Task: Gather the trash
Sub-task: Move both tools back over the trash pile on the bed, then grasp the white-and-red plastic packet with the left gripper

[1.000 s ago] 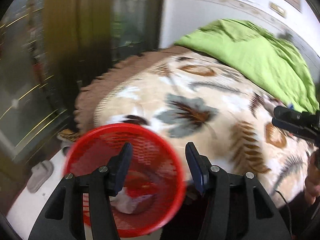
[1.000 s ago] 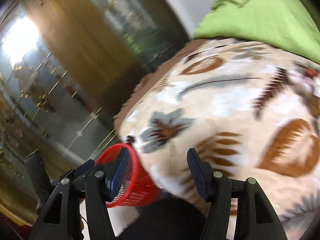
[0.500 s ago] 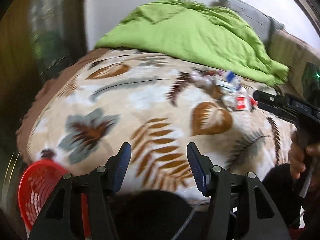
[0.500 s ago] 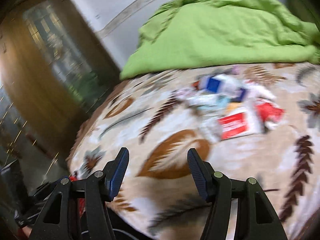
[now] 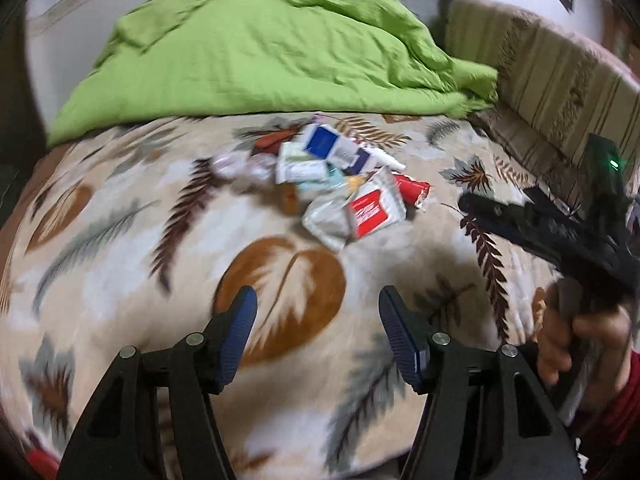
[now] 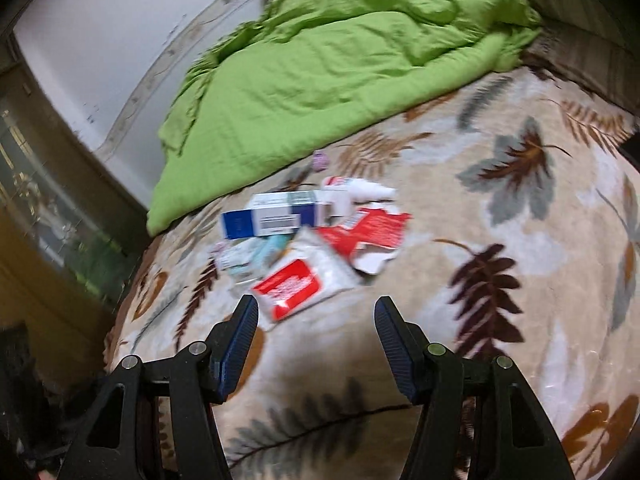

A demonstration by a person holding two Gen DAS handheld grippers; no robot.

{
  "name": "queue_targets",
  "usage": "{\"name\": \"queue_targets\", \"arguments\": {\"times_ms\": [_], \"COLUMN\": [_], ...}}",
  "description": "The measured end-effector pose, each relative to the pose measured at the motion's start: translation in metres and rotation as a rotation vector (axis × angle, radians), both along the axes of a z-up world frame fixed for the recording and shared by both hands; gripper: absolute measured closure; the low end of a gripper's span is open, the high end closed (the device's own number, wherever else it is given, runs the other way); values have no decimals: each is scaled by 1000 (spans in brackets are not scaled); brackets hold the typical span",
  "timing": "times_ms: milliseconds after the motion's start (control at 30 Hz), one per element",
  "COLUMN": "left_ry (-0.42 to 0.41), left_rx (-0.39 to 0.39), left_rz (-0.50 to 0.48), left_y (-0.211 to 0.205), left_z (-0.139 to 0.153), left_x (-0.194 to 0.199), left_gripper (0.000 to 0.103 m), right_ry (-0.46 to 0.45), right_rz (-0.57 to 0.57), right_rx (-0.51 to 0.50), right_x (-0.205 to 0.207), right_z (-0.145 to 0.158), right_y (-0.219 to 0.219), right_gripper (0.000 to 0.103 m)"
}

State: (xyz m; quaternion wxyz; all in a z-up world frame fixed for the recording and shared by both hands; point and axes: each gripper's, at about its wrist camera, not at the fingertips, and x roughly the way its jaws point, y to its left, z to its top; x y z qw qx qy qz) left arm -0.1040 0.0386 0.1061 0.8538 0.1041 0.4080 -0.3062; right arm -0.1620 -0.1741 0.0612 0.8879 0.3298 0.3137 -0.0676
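we hold our left gripper [image 5: 316, 320] and right gripper [image 6: 316, 328] above the leaf-print blanket [image 5: 120, 248], both with jaws spread wide and nothing between them. the trash pile [image 6: 304, 240], boxes and crumpled wrappers, lies mid-bed ahead of us, just short of the green duvet [image 6: 320, 60]. a red-and-white packet [image 6: 288, 288] sits nearest the right gripper.

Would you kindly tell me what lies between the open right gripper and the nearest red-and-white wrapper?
Only bare leaf-patterned blanket, seen in the right wrist view, separates the right gripper from the red-and-white wrapper.
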Motion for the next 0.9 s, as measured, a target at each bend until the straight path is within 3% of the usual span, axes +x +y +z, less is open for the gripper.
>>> {"name": "queue_targets", "arguments": {"times_ms": [167,267,500,600,733,900], "left_ry": [-26,7,119,87,80,61], "left_rx": [72,89,-27,-59,-96,-82], "left_rz": [-38,-34,-74,-60,-37,-21], "left_y": [-42,-53,-81,-95,-100,-75], "left_z": [-27,-45,-81,-82,-80,-72], "left_x": [38,63,94,91,80,53], "left_gripper": [39,37,35,34,58,63], "right_ry": [11,-13,-12,-19,-21,-18], "right_rz": [-47,-73,-112,-118,-123,-122], "right_rx": [-45,2,85,77,77,78], "right_x": [-5,-6,-2,-2,-2,-1], "right_z": [-16,-21,-34,-34,-34,-34], "right_y": [-13,-25,-43,-43,-43,-43], "right_gripper": [38,38,38,38,38,38]}}
